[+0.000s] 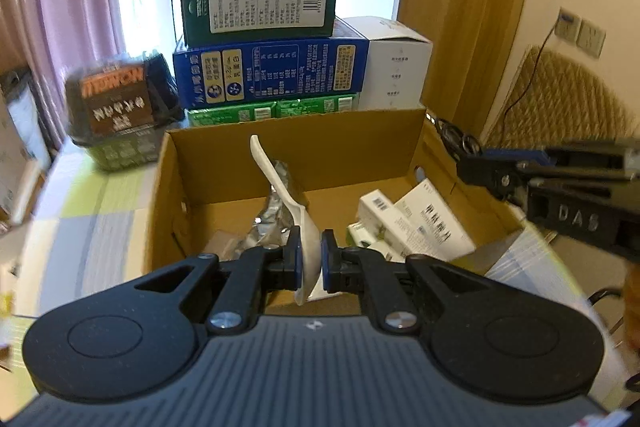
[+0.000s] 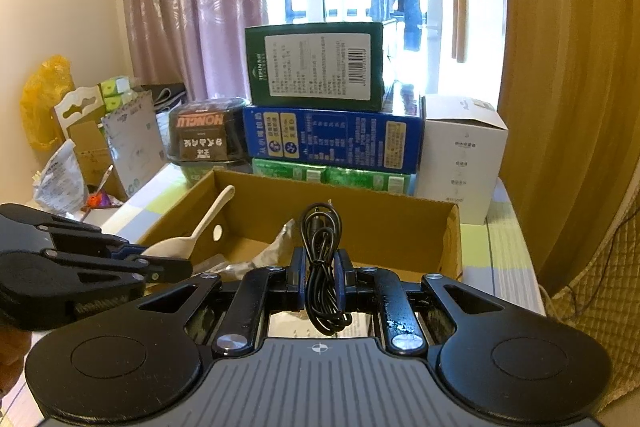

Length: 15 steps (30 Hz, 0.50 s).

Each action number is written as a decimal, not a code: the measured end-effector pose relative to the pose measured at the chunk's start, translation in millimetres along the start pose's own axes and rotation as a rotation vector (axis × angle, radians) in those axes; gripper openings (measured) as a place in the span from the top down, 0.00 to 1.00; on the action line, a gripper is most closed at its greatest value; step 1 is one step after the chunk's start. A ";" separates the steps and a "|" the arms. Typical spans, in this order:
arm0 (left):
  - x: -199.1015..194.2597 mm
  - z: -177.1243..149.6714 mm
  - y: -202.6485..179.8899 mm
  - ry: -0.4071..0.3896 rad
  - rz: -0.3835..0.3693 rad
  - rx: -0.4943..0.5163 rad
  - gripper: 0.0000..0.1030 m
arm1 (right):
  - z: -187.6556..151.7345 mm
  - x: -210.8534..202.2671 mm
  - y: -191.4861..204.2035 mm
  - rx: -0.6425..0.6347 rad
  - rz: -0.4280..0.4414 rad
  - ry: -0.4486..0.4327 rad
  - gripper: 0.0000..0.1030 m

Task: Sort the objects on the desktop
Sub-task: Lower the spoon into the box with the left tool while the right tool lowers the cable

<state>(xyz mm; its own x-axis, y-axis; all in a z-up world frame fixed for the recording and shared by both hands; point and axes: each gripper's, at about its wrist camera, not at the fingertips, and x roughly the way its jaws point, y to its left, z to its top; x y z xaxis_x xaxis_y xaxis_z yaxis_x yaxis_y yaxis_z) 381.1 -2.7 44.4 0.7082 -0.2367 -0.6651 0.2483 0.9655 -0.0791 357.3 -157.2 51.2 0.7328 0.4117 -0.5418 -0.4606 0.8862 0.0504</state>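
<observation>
Left claw (image 1: 311, 259) pinches white spoon (image 1: 280, 195), right claw (image 2: 320, 277) pinches coiled black cable (image 2: 322, 267); cardboard box (image 2: 376, 223) just ahead of both.

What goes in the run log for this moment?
left gripper: shut on white spoon | right gripper: shut on black cable | both over cardboard box
</observation>
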 end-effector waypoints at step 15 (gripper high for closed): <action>47.3 18.1 14.1 0.033 -0.024 0.016 0.76 | 10.2 34.2 -13.3 0.007 -0.008 0.006 0.90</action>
<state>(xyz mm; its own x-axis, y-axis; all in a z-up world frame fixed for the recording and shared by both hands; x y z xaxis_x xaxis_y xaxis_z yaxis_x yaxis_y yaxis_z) 430.1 -2.3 25.3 0.6794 -0.2560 -0.6876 0.2761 0.9575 -0.0836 393.6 -152.7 40.5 0.7332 0.4035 -0.5473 -0.4515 0.8908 0.0518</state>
